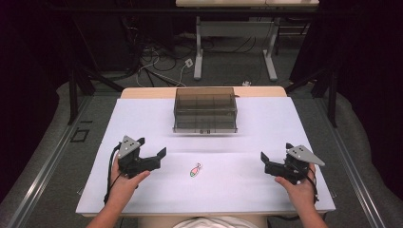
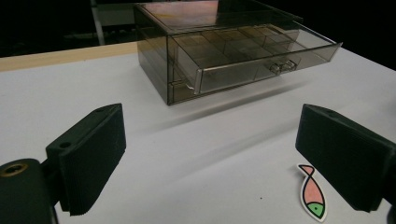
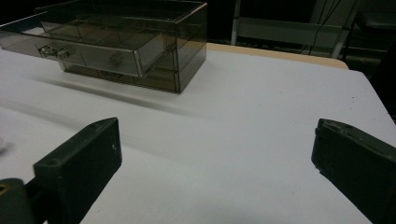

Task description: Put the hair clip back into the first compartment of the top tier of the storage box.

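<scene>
My left tongs [image 1: 160, 153] and right tongs [image 1: 264, 158] both apart and empty, fish sticker [image 1: 195, 170] between them on white surface [image 1: 266, 118], smoky drawer box [image 1: 205, 110] at twelve o'clock, dark cabled room.

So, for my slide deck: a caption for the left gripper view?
Open left claw faces a smoky drawer box, top drawer open, fish sticker by one jaw.

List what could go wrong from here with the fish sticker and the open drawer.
1. The small flat pink-and-green fish sticker lies flush on the white table. The open left gripper beside it may slide over it or push it away instead of lifting it.
2. The smoky transparent plastic drawer box has its upper drawer pulled out and overhanging. A knock from a gripper could shove or tip the light box.
3. The open right gripper stands apart from the box, so nothing braces it.
</scene>
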A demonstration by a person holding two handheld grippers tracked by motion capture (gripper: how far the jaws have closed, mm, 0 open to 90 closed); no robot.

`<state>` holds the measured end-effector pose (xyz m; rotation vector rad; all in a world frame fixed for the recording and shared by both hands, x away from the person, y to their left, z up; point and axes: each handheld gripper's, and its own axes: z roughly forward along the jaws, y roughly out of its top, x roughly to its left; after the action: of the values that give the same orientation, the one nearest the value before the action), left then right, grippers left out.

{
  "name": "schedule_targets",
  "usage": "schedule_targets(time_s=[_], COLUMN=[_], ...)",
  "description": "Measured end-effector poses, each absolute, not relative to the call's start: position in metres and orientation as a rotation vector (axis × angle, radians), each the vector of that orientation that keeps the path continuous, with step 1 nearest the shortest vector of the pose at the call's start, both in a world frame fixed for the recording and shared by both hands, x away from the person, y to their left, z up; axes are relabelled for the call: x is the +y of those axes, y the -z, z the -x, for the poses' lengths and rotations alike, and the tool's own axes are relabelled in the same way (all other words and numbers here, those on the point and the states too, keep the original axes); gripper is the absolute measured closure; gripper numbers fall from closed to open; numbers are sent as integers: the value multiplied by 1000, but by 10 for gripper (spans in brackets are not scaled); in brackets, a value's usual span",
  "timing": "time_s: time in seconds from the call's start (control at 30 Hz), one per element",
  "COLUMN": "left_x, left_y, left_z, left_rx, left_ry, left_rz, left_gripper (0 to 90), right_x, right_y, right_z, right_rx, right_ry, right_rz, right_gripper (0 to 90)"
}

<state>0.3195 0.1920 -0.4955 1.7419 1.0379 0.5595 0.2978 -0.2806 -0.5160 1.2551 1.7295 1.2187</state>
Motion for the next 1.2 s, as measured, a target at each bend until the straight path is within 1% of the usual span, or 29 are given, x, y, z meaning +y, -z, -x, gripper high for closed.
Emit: schedule_targets(time_s=[0.23, 0.53, 0.8, 1.2], left_x=[183, 168, 153, 135], left_y=[490, 483, 478, 474], left_z=[-323, -329, -333, -338], left_rx=[1030, 1022, 997, 987], left_ry=[-552, -513, -490, -460], left_rz=[-1752, -1727, -1738, -1750], left_gripper=[159, 173, 219, 237], right_x=[-279, -279, -279, -279], right_y=[516, 517, 517, 518], right_z=[-298, -297, -298, -298], right_rx=[1748, 1753, 1753, 1759], right_ry=[-1221, -1228, -1227, -1229], right_rz=[-1256, -1250, -1254, -1259], right_gripper=[12, 12, 15, 18])
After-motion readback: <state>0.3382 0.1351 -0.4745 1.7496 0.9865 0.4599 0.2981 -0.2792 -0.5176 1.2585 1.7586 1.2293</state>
